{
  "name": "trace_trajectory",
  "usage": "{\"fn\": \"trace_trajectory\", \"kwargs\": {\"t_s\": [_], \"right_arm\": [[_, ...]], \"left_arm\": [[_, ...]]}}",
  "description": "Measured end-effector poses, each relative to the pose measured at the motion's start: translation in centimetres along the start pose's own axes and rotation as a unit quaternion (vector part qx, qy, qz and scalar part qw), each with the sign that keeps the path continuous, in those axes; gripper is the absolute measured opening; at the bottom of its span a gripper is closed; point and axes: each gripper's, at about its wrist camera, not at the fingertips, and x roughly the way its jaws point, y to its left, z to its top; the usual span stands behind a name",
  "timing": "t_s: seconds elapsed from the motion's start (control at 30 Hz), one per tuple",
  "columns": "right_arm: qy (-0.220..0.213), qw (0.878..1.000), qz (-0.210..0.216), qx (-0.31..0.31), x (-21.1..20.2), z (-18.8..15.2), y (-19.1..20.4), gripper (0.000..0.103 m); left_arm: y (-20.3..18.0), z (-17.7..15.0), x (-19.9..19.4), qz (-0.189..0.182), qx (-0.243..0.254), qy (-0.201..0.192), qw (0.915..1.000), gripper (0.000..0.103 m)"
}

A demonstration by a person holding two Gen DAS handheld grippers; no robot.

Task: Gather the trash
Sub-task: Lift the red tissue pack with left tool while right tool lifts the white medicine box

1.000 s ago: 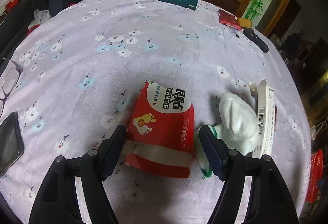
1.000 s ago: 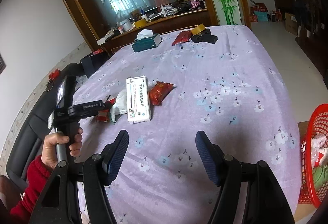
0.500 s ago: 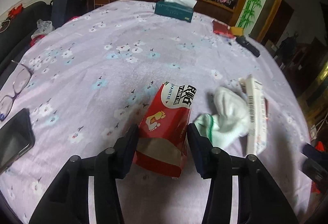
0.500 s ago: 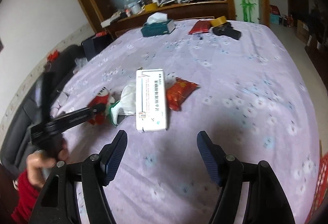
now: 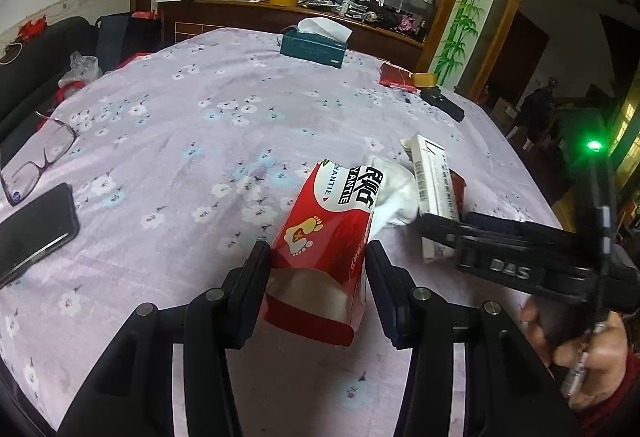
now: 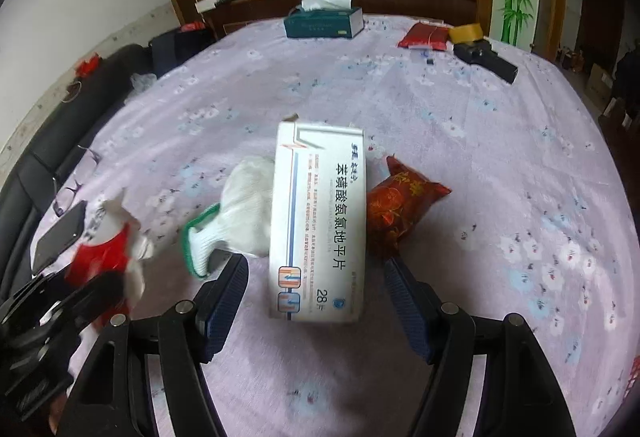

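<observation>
Since the earlier frame, left gripper (image 5: 319,279) has closed from straddling to pinching the red carton (image 5: 326,237), lifted off the tablecloth (image 5: 180,141), one piece of trash secured. Its torn end gapes; contents cannot be told. At right, right gripper (image 6: 316,301), jaws spread, has advanced to straddle the white medicine box (image 6: 320,217), not yet touching.
</observation>
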Motion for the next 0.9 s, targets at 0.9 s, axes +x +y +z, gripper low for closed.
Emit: {"fn": "trace_trajectory", "kwargs": {"t_s": [0.9], "right_arm": [[-0.131,0.989,-0.036,0.055,-9.2,-7.9,-2.8,0.055]], "left_arm": [[-6.3,-2.9,-0.5,0.028,0.045,-0.056,0.9970,0.049]]}}
